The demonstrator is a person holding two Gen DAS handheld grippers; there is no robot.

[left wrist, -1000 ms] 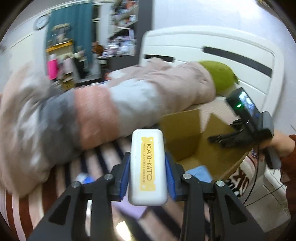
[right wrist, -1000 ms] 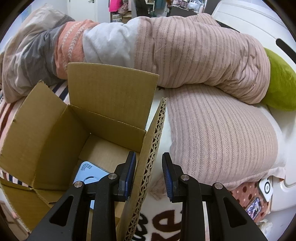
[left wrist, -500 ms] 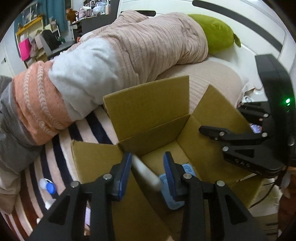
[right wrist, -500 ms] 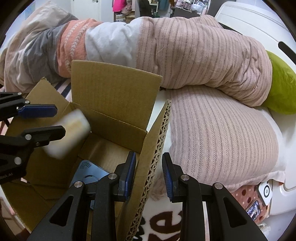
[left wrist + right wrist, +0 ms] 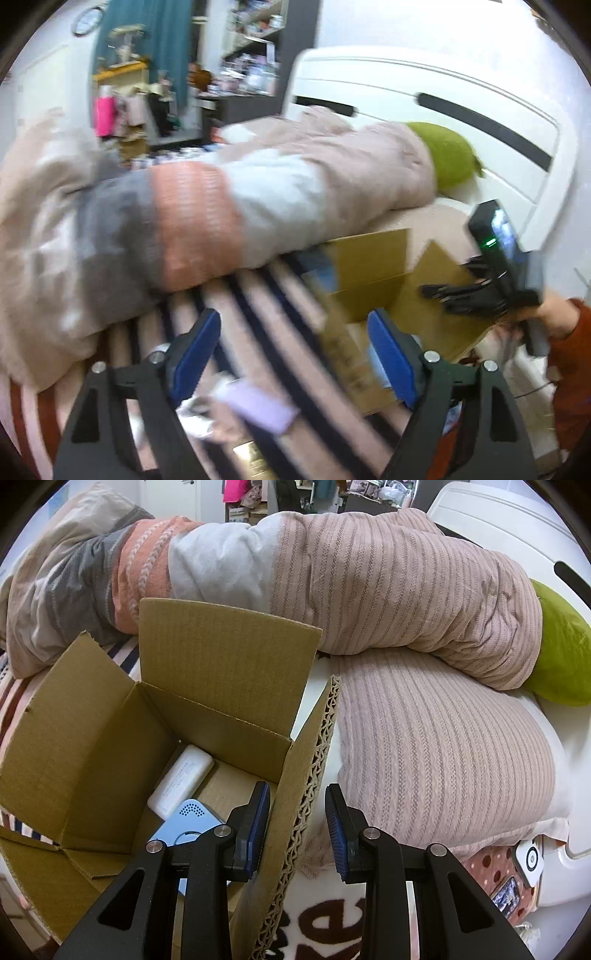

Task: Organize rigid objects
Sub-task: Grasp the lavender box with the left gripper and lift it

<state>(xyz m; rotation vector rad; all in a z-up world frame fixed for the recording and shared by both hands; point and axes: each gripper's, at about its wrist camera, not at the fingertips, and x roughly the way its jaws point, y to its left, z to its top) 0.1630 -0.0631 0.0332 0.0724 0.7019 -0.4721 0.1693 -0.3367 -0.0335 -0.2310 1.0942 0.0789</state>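
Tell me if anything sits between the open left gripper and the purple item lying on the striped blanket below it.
Nothing visible does. The left gripper is open and empty, and the purple item lies on the striped blanket just below its fingers, with no object across the gap. The view is motion-blurred, so small clutter beside it is hard to identify.

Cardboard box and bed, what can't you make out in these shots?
- Left wrist view: motion blur smears the small items on the striped bedding; only a purple shape reads.
- Right wrist view: print on the white case is too small.
- The blue device is partly behind the right tool.
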